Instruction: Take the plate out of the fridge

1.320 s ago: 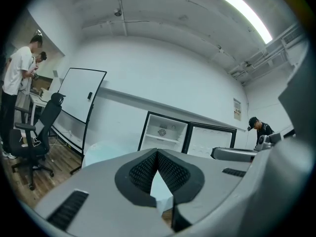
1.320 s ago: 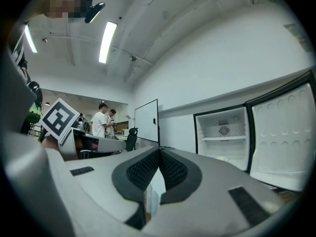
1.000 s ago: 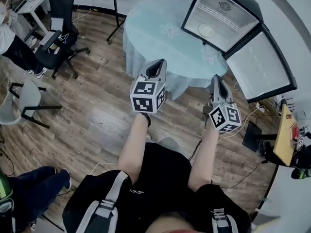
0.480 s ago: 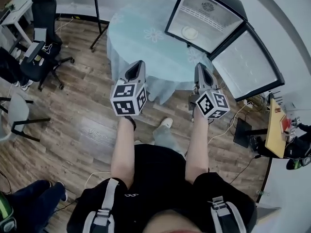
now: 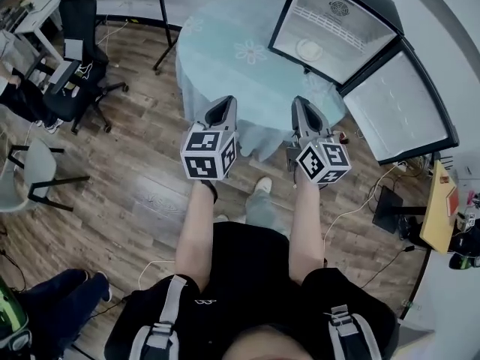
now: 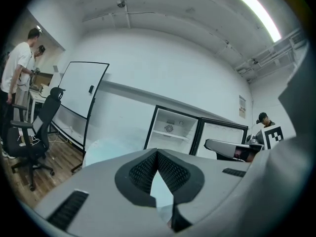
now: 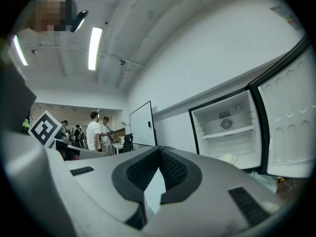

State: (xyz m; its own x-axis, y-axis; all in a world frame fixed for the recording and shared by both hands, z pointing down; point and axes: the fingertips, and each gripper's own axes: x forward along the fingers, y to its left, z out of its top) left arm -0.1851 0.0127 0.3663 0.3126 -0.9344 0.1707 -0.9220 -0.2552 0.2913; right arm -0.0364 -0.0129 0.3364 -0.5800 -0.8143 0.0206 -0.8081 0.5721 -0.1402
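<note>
Left gripper (image 5: 224, 102) and right gripper (image 5: 298, 102), jaws pressed together, are hovering mid-frame while the plate (image 5: 309, 49) is sitting in the open fridge (image 5: 358, 36), upper right.

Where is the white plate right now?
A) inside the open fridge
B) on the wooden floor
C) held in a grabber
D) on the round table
A: the plate lies low inside the open fridge, and the left gripper and right gripper are both shut with nothing between their jaws.
</note>
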